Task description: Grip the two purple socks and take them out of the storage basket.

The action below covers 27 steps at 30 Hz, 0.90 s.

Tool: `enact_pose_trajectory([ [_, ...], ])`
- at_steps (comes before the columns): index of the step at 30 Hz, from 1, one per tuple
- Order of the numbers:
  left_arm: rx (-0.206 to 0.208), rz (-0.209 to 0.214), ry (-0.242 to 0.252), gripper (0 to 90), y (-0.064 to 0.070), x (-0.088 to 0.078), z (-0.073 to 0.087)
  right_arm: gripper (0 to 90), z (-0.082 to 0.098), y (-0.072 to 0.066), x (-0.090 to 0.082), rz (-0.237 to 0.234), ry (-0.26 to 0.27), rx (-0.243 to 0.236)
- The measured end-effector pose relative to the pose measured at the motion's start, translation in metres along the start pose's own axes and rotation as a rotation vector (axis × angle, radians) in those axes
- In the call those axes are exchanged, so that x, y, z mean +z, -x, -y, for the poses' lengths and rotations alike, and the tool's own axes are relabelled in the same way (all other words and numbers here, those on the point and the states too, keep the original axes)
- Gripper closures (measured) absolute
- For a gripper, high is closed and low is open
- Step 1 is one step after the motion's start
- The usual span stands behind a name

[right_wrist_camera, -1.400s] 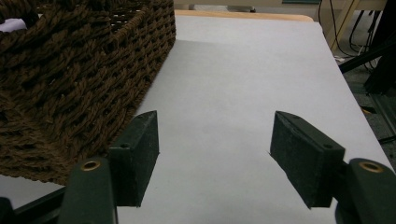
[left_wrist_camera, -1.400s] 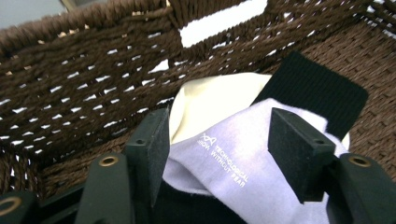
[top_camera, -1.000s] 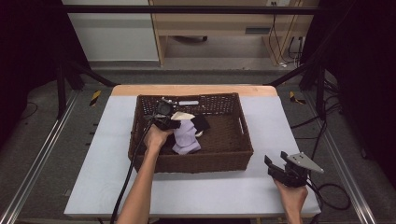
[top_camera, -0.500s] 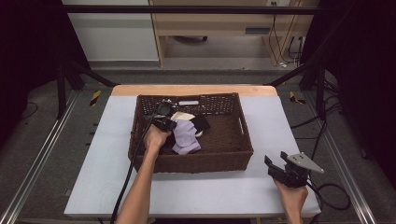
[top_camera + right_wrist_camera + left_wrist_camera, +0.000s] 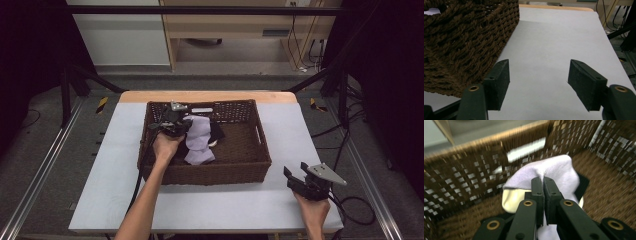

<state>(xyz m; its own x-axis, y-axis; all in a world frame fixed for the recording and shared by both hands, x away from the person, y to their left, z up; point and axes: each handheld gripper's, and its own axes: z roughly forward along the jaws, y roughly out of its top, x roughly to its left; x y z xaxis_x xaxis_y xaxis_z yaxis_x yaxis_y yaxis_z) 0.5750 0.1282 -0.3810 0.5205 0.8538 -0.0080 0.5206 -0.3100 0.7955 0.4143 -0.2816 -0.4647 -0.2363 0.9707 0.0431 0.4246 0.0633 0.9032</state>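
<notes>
Pale lilac cloth sock (image 5: pixel 554 170): clamped at a fold by left gripper (image 5: pixel 543 182) inside brown woven basket (image 5: pixel 250 172), evidently for lifting out; right gripper (image 5: pixel 539 82), jaws apart, idle on white table (image 5: pixel 554 37).

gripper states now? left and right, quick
Left gripper: shut on the lavender sock, inside the wicker basket.
Right gripper: open, holding nothing, over the table beside the basket.

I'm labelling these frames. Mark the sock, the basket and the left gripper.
sock (image 5: pixel 198 142): high view, middle of the lilac cloth.
basket (image 5: pixel 215 176): high view, near woven wall.
left gripper (image 5: pixel 543 185): left gripper view, between the tips shut on the sock.
</notes>
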Motion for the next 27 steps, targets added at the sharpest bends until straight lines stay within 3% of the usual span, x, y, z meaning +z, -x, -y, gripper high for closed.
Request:
enact_pose_trajectory([
  [1, 0.013, 0.003, 0.052, 86.8, 0.002, -0.008, -0.002, 34.0, 0.000, 0.000, 0.000, 0.001, 0.002, -0.002],
  [6, 0.032, 0.039, 0.167, 86.8, 0.008, -0.033, -0.006, 34.1, 0.000, 0.000, 0.001, 0.001, 0.000, -0.005],
  [15, 0.059, 0.113, 0.321, 86.8, 0.014, -0.085, 0.000, 34.4, 0.000, 0.001, 0.000, 0.004, -0.003, -0.004],
  [23, 0.063, 0.167, 0.407, 86.8, 0.024, -0.120, 0.018, 34.6, 0.000, 0.001, 0.000, 0.008, -0.003, -0.005],
  [27, 0.087, 0.192, 0.421, 86.8, 0.031, -0.135, 0.025, 34.6, 0.000, 0.001, -0.001, 0.008, -0.003, -0.005],
])
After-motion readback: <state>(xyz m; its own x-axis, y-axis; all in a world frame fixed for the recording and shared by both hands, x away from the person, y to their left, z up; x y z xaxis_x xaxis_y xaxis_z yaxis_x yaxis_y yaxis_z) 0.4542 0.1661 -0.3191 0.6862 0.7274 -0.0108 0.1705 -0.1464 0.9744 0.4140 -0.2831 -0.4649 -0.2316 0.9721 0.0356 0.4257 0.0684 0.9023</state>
